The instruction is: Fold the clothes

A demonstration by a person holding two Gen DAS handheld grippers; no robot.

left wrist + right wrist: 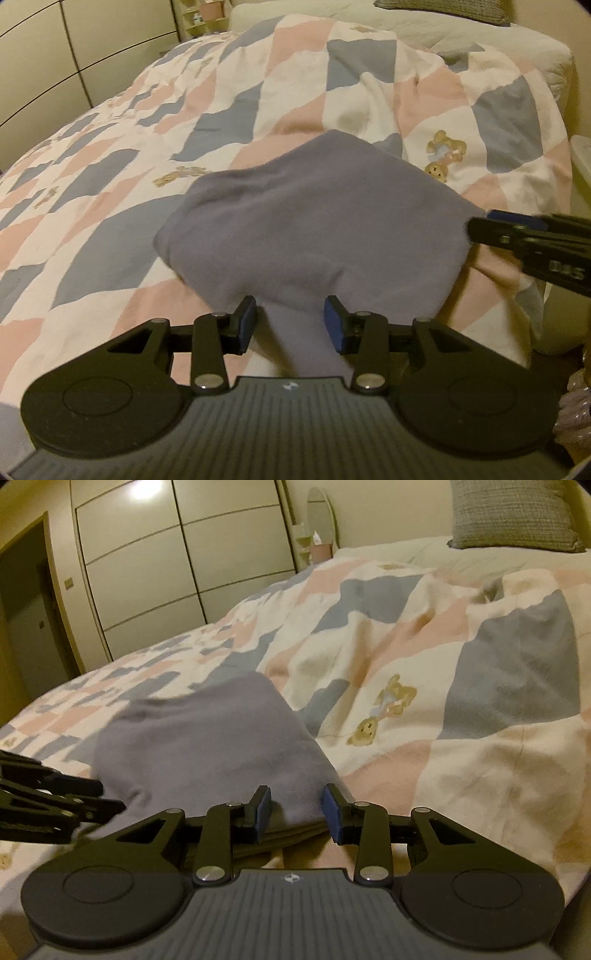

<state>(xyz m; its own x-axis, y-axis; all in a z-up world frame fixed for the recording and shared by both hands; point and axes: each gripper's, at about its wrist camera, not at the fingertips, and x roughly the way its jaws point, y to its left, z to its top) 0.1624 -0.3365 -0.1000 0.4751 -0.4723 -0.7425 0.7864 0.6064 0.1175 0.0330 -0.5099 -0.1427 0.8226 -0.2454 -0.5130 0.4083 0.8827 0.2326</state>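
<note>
A folded grey-lilac garment [314, 221] lies on the bed near its front edge, also seen in the right wrist view [207, 746]. My left gripper [290, 325] has its jaws partly apart. A narrow neck of the garment runs down between them, with a slim gap at the left pad [246, 325]. My right gripper [297, 808] also stands partly apart over the garment's near right corner, where several stacked fold edges show below the pads. Each gripper appears in the other's view: the right [480, 223] at the garment's right corner, the left [110, 797] at its near left side.
A quilt [110, 184] of pink, blue-grey and white patches with teddy bears covers the bed. A grey pillow [513, 513] lies at the head. A wardrobe [147, 572] and a dark doorway [22, 609] stand beyond the bed. A white bin [581, 155] is at the right.
</note>
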